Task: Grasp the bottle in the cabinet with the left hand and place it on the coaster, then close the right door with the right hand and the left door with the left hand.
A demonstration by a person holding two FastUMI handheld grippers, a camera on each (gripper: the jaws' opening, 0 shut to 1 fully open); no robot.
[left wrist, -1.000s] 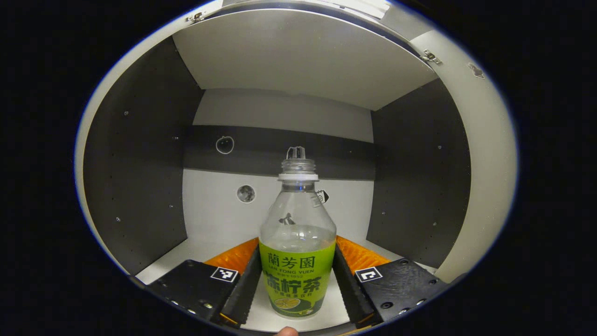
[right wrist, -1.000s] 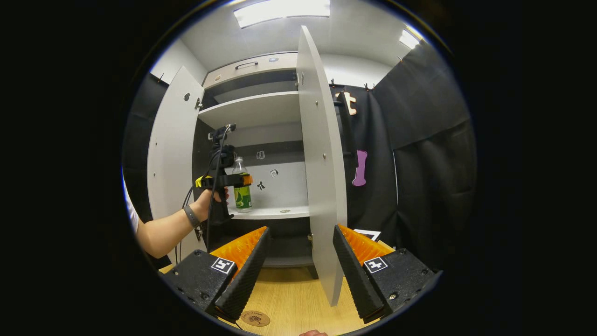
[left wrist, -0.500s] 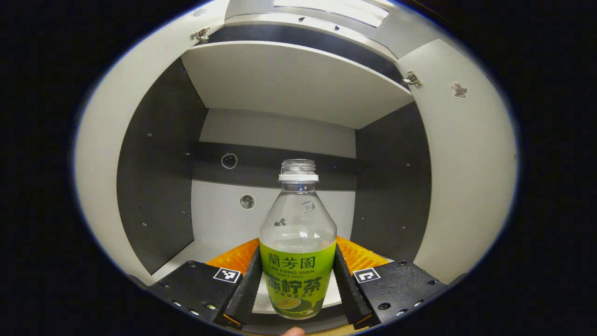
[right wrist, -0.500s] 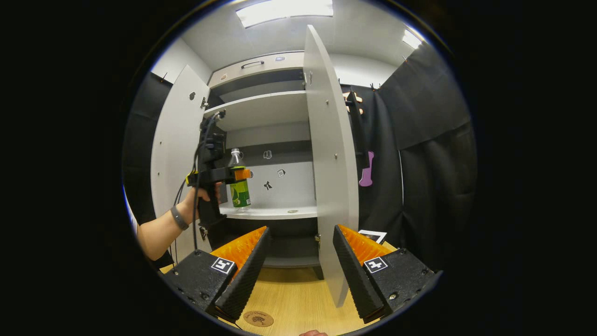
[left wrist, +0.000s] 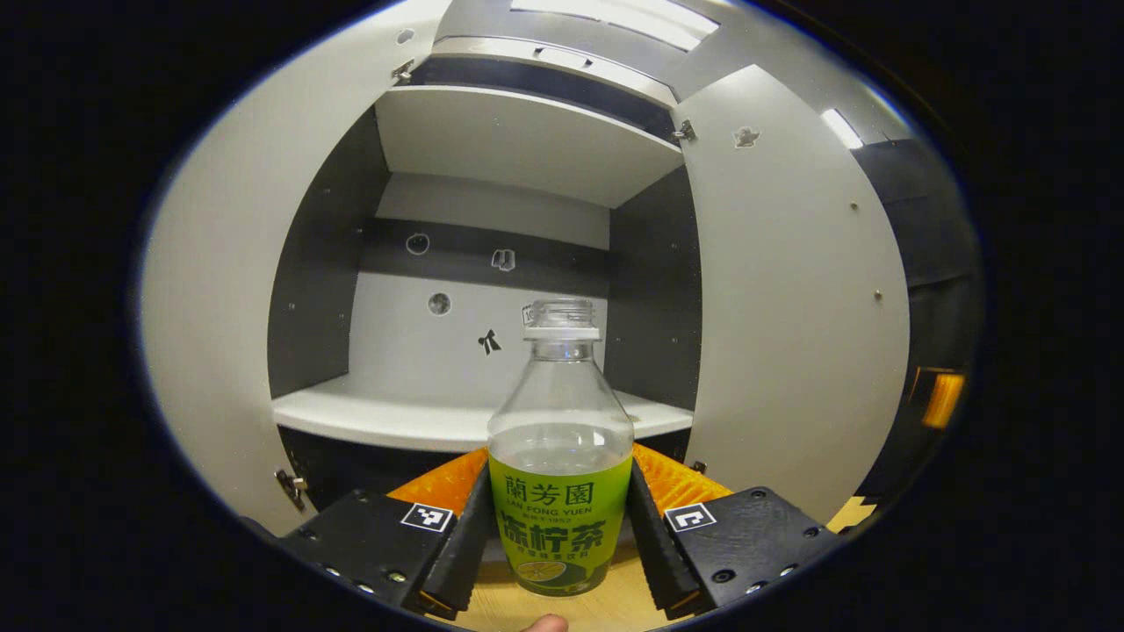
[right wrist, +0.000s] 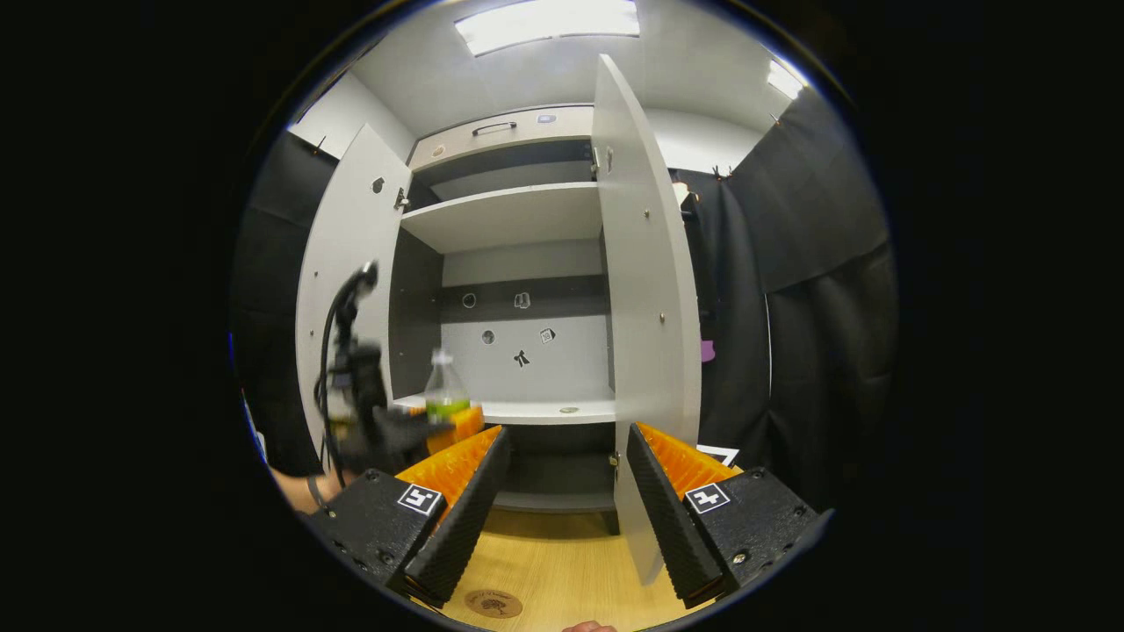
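In the left gripper view the left gripper (left wrist: 559, 535) sits at six o'clock with both black, orange-backed fingers (left wrist: 458, 549) pressed against the sides of the bottle (left wrist: 560, 456), clamped on its green label. The bottle stands upright between them, its open neck (no cap on it) reaching up to the centre of the view, with clear liquid up to the top of the label. It is held out in front of the cabinet (left wrist: 492, 158), clear of the white shelf (left wrist: 386, 421) that runs from nine o'clock toward four o'clock behind it, and a strip of wooden table (left wrist: 500, 606) shows under its base. The left door (left wrist: 219, 263) swings open at nine o'clock and the right door (left wrist: 790, 290) at three o'clock. In the right gripper view the right gripper (right wrist: 562, 518) rests at six o'clock with its fingers (right wrist: 672, 513) spread apart and nothing between them, low over the table (right wrist: 553, 570). The round coaster (right wrist: 493, 603) lies on the wood at about seven o'clock, well below the bottle (right wrist: 445, 391), which appears at nine o'clock of centre in the blurred left gripper (right wrist: 457, 423). The right door (right wrist: 645, 298) stands edge-on near centre, the left door (right wrist: 351, 263) at ten o'clock.
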